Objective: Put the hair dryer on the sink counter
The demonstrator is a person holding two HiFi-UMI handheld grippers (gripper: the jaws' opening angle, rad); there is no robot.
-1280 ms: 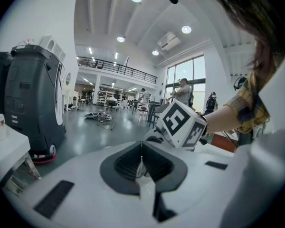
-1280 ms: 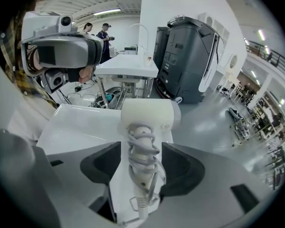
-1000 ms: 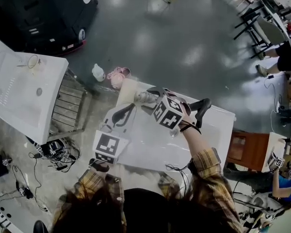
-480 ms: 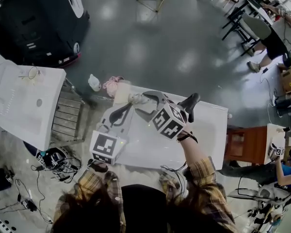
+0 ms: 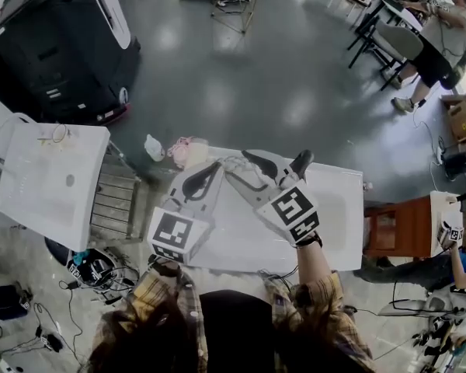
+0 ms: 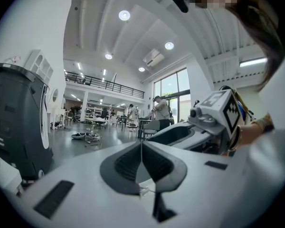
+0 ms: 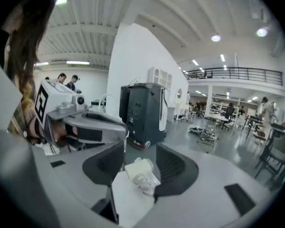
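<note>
1. The hair dryer (image 7: 141,175), a small white unit with its cord bunched against it, lies at the far left end of the white sink counter (image 5: 233,243). Neither tool touches it.
2. My right gripper (image 7: 139,158) hangs over that end. Its jaws stand wide apart and have just been closing a little. The dryer shows through the gap, lying below on the counter, and neither pad presses on it.
3. My left gripper (image 6: 141,163), just to the left of the right one and raised off the counter, has its jaws brought together on nothing.
4. I judge the placing done, since the dryer rests on the counter with no support from me. All that seems left is to draw both grippers away.
5. A second white basin unit (image 5: 46,177) stands well apart to the left, with a black machine (image 5: 62,45) beyond it at the far left.
</note>
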